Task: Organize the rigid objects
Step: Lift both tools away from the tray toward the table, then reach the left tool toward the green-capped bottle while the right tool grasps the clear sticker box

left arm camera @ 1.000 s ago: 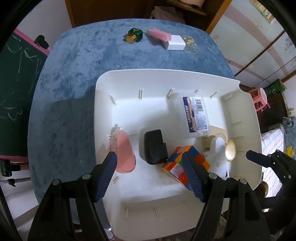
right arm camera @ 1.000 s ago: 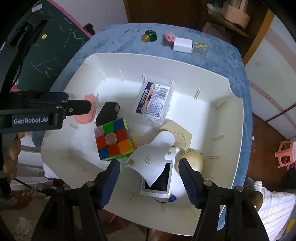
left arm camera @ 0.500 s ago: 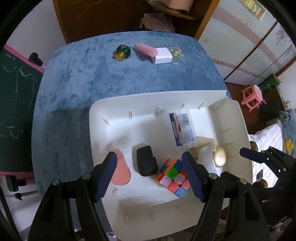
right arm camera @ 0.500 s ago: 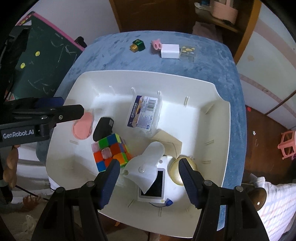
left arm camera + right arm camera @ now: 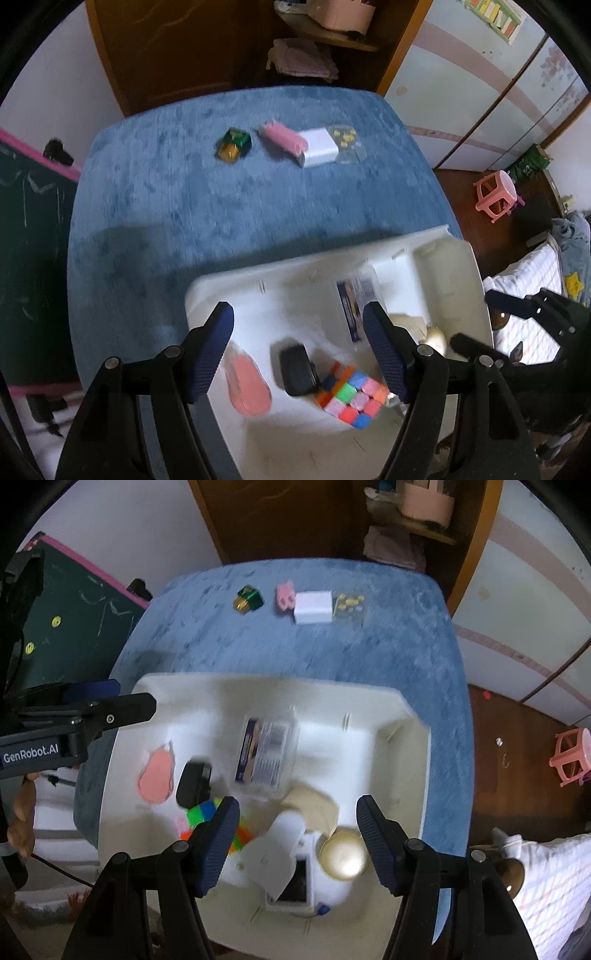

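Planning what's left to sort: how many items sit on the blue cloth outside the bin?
4, in a row at the far edge: green toy, pink piece, white box, clear packet.

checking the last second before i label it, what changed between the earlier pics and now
Both grippers pulled up and back from the white tray; more blue table now shows. The left gripper and right gripper stay open and empty. The cube, black block and clear box lie as before.

Bare blue tabletop (image 5: pixel 388 653) between crowded white tray (image 5: pixel 413 716) and far item row (image 5: pixel 303 603)
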The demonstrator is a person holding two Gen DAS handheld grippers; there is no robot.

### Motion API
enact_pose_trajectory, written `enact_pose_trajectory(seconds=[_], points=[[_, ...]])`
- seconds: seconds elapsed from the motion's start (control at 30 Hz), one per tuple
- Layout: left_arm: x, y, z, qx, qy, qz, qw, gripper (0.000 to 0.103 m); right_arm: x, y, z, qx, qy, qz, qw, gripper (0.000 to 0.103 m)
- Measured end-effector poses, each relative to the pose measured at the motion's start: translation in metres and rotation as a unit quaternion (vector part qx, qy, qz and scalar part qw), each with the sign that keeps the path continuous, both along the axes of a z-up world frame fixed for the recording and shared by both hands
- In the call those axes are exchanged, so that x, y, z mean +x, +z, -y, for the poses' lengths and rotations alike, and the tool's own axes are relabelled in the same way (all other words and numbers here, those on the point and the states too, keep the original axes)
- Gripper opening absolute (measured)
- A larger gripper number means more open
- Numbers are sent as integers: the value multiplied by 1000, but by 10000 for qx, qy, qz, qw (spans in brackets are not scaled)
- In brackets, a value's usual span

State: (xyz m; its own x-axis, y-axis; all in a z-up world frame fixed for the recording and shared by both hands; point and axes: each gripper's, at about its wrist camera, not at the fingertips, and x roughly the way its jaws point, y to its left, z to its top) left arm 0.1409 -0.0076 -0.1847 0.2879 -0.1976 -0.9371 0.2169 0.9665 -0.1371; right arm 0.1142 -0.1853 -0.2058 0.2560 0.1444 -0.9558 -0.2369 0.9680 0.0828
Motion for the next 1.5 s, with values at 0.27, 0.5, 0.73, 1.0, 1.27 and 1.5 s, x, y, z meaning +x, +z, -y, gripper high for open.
enact_pose_trajectory(seconds=[0.27,0.5,0.73,1.0,1.27,1.5], points=[[45,19,-4,164,-287,316,9990,76,48,22,4,21,-382,225,9990,67],[81,31,-6,372,-441,531,9969,76,93,39,8,-98,-649,504,9966,67],[122,34,-9,500,-446,640,9957,76,140,45,24,26,-1048,480,9933,67],[168,4,-9,726,-488,333,9956,76,203,29,42,331,-1470,174,9884,67],[205,-41,-13,774,-508,-72,9957,76,263,-25,47,313,-1754,-493,9828,67],[223,-74,-20,726,-567,-401,9949,76,286,-83,31,252,-1709,-1088,9789,67]])
